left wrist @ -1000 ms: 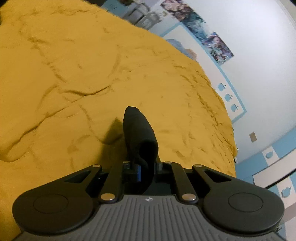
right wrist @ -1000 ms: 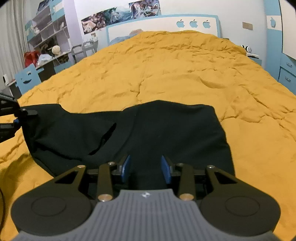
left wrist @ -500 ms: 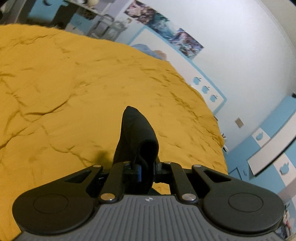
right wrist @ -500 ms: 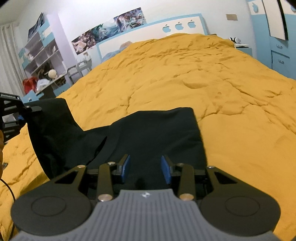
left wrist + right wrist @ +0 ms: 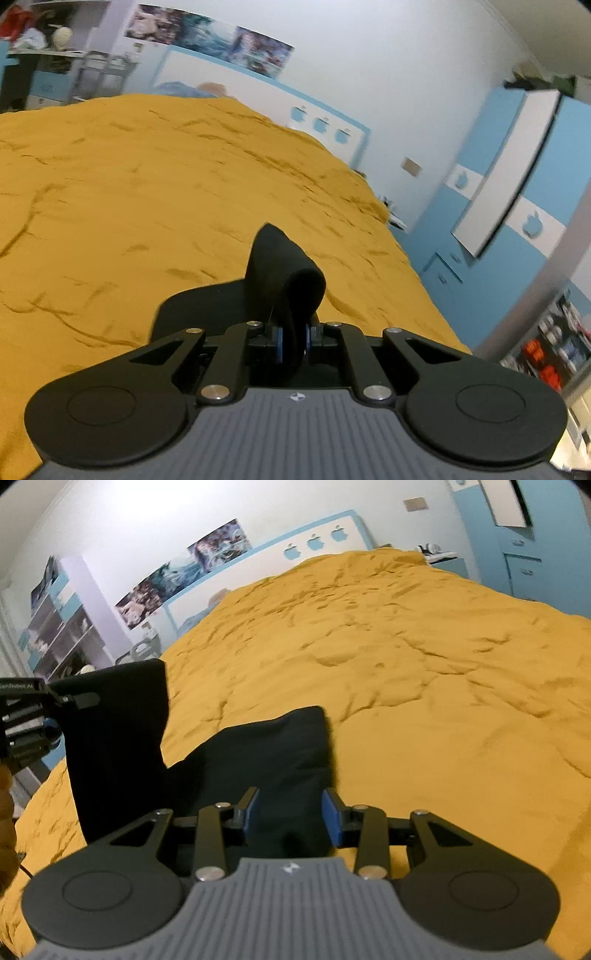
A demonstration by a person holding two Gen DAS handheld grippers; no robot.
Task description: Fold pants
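The black pants (image 5: pixel 258 760) hang and drape over a yellow bedcover (image 5: pixel 406 664). My left gripper (image 5: pixel 291 339) is shut on a rolled bunch of the pants (image 5: pixel 284 273), which sticks up past its pads. In the right wrist view that left gripper (image 5: pixel 79 701) holds one end raised at the far left, so the cloth hangs as a flap. My right gripper (image 5: pixel 291 816) has black cloth filling the gap between its blue pads and grips the near end. A person's hand shows at the left edge.
The yellow bedcover (image 5: pixel 147 184) stretches far ahead to a white and blue headboard (image 5: pixel 321 125). A blue and white wardrobe (image 5: pixel 517 177) stands at the right. Shelves and a desk (image 5: pixel 59 635) stand at the left.
The left gripper has risen and rolled, carrying its end of the pants up and toward the right gripper. The spread cloth has narrowed into a raised flap. The right gripper slid sideways, still gripping.
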